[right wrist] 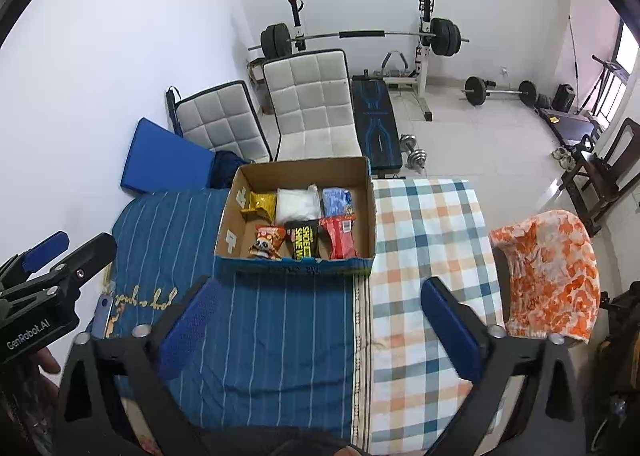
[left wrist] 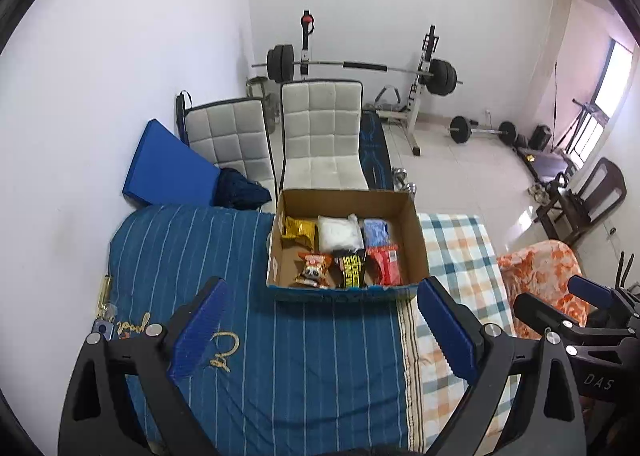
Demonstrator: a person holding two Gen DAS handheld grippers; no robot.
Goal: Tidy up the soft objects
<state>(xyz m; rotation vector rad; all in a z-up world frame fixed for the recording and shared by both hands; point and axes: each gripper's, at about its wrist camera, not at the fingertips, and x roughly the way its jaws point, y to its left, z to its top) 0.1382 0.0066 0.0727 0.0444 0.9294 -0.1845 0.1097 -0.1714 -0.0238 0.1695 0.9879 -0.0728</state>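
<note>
Above bed (left wrist: 280,356), both claws (left wrist: 324,330) (right wrist: 320,324) agape, empty.

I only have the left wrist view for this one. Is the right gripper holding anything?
Observer: No. The right gripper is open and empty, above the bed.
Operator: What's behind the box, past its right corner?
Observer: Two dumbbells on the floor beside a weight bench.
Operator: And the orange cloth?
Observer: It drapes over something beside the bed; its whole outline shows.
</note>
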